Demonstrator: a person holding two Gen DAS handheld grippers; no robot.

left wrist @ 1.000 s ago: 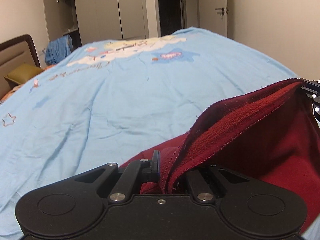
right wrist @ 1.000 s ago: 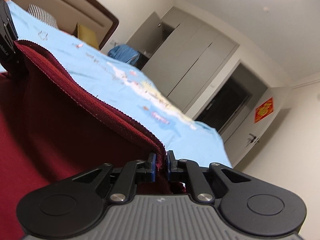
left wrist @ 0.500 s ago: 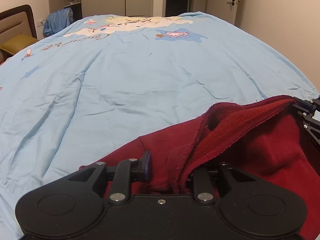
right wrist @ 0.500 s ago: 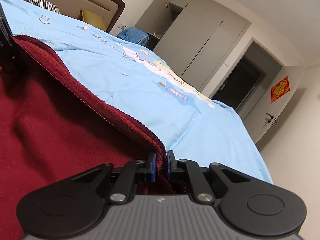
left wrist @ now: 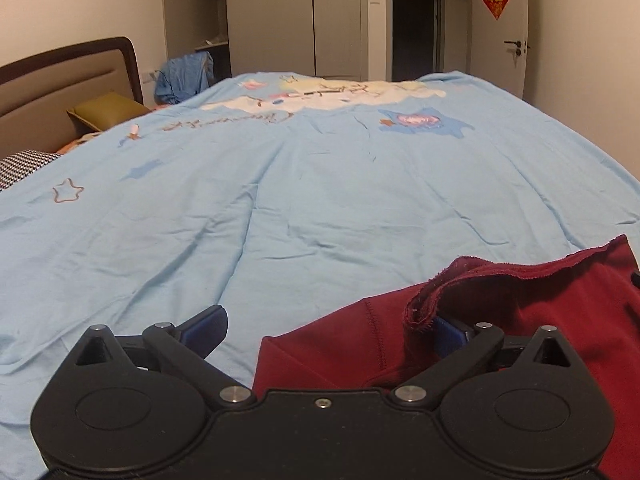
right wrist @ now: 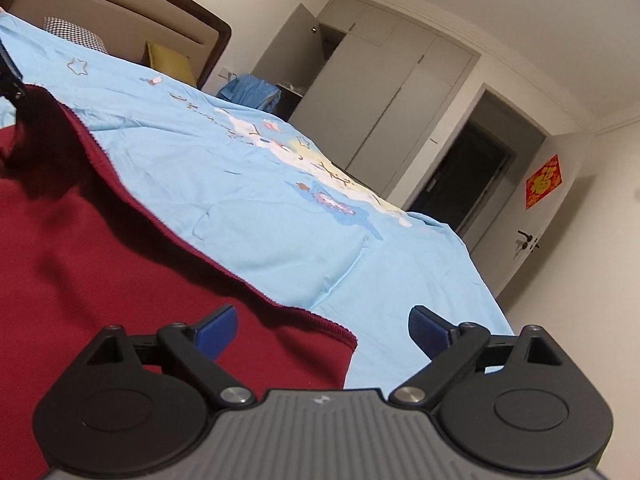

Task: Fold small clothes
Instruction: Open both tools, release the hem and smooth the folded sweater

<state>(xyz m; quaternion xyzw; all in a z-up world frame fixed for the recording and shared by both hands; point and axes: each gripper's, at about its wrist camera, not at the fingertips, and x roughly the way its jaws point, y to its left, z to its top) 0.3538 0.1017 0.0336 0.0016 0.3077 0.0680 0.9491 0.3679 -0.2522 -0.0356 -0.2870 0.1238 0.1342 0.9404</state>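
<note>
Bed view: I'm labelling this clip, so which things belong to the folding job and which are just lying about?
Part of the job:
- red garment, lying on the blue bedspread
- left tool and right tool, both open

Just lying about:
- olive cushion
- checked pillow
- blue clothing by the wardrobe

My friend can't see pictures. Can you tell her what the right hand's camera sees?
The right gripper is open just above a corner of a dark red fleece garment lying on a light blue cartoon-print bedspread. Past the bed are a brown padded headboard, grey wardrobe doors and a dark doorway.
</note>
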